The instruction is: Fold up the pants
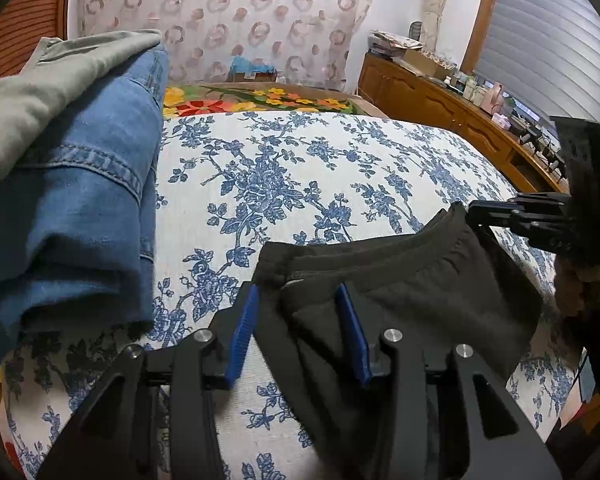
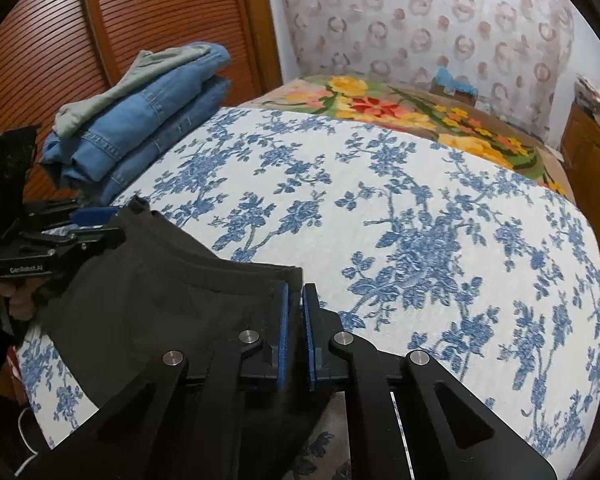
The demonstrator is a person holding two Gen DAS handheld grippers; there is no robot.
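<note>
Black pants (image 1: 412, 280) lie at the near edge of the bed, waistband facing away from me. My left gripper (image 1: 300, 308) is open, its blue pads (image 1: 242, 332) spread around the left corner of the waistband. My right gripper (image 2: 294, 304) is shut on the right corner of the pants (image 2: 172, 292). It also shows in the left wrist view (image 1: 476, 214) at the right end of the waistband. The left gripper shows in the right wrist view (image 2: 96, 220) at the far end of the waistband.
The bed has a white cover with blue flowers (image 1: 300, 168) and a bright flowered blanket (image 2: 400, 112) at its far end. A stack of folded blue jeans (image 2: 140, 128) with a grey-green garment (image 1: 40, 92) on top sits at the bed's left. A wooden cabinet (image 1: 440, 100) stands right.
</note>
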